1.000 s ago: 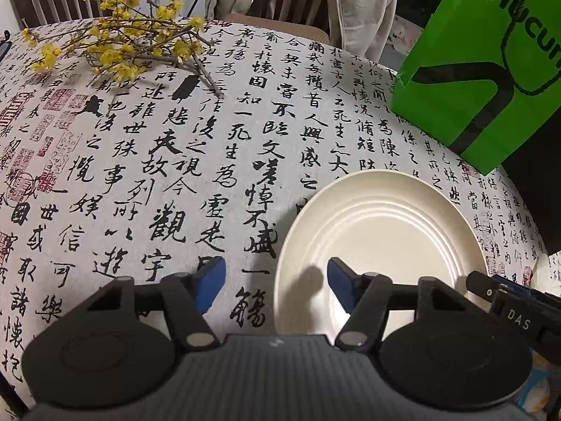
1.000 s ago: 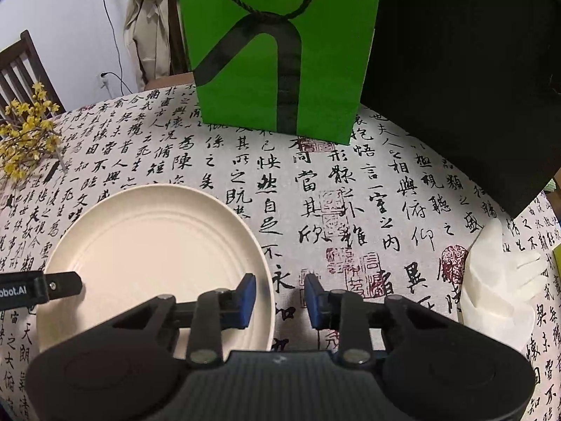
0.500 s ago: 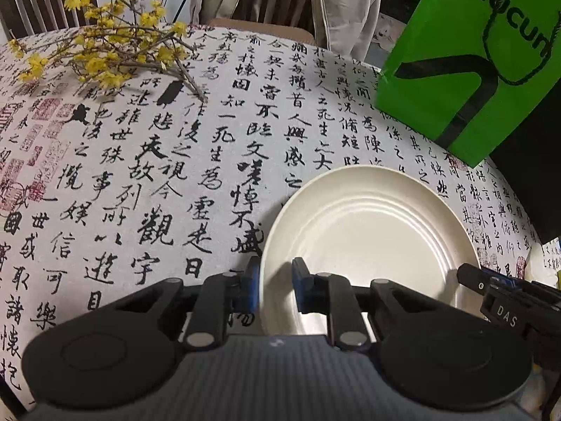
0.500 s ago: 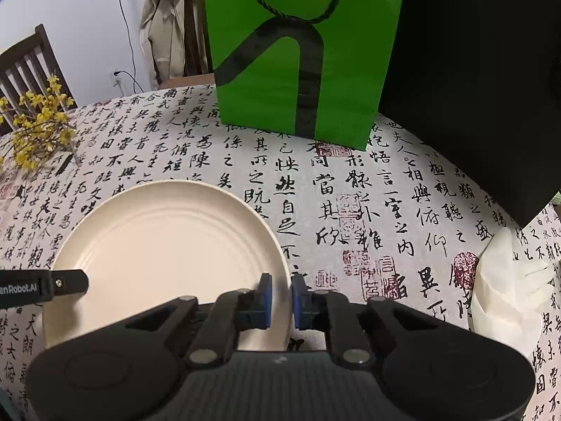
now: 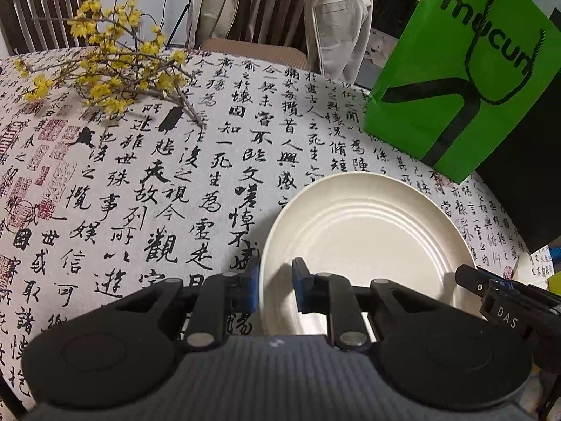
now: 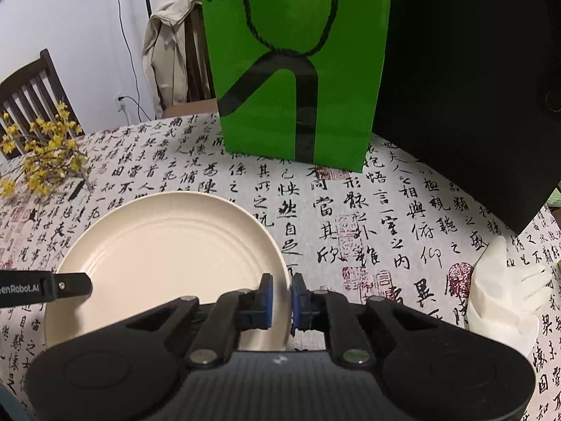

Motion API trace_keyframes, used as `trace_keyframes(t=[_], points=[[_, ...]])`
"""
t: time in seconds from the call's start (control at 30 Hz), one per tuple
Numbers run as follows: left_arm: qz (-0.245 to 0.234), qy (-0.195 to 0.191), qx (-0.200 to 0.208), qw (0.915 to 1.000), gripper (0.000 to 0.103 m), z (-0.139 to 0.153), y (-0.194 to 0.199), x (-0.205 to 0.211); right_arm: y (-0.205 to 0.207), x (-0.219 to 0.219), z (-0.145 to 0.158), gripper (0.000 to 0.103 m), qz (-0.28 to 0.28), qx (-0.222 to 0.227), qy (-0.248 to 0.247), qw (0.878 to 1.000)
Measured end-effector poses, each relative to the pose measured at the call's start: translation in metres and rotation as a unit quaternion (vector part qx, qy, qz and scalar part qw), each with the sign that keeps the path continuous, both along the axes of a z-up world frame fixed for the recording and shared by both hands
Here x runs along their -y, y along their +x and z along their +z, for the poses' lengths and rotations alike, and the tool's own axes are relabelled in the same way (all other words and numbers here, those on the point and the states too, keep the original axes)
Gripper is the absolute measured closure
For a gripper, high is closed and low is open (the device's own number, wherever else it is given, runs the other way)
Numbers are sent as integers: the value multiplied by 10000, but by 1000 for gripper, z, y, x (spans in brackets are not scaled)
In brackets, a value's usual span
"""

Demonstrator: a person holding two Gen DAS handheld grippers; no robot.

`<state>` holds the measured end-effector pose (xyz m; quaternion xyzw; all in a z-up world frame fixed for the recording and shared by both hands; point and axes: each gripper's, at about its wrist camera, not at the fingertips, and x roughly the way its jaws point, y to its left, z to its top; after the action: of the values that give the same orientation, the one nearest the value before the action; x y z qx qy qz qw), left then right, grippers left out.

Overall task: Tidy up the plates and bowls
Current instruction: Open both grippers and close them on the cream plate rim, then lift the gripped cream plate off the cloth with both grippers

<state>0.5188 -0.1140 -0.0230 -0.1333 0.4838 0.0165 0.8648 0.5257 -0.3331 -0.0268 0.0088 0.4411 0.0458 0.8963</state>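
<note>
Cream plate (image 5: pixel 368 242) sits just in front of green bag (image 6: pixel 298 70); left gripper (image 5: pixel 275 287) and right gripper (image 6: pixel 280 298) both clamped on opposite rims. Uneven lift could tilt it, slip out.

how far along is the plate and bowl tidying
Early. Nothing looks put away yet: the one cream plate sits on the calligraphy tablecloth, and no bowl or stack is in view. In hand: the left gripper and right gripper have each just closed their jaws on opposite rims of the plate. Left: lifting it and placing it wherever it belongs, which these views don't show.
</note>
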Motion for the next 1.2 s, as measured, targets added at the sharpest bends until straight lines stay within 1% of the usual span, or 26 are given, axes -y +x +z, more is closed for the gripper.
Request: trace_keyframes(t=[0.17, 0.43, 0.9, 1.2], points=[[44, -88, 102, 9999, 84, 9, -5, -2, -5, 2, 8, 92, -24, 98, 67, 9999], [44, -81, 334, 9994, 84, 26, -11, -4, -11, 3, 23, 92, -82, 290, 177, 9994], [82, -106, 517, 9986, 84, 42, -17, -16, -19, -5, 40, 92, -88, 491, 277, 9984], [62, -146, 673, 9976, 84, 57, -30, -23, -36, -8, 54, 92, -43, 656, 351, 9972]])
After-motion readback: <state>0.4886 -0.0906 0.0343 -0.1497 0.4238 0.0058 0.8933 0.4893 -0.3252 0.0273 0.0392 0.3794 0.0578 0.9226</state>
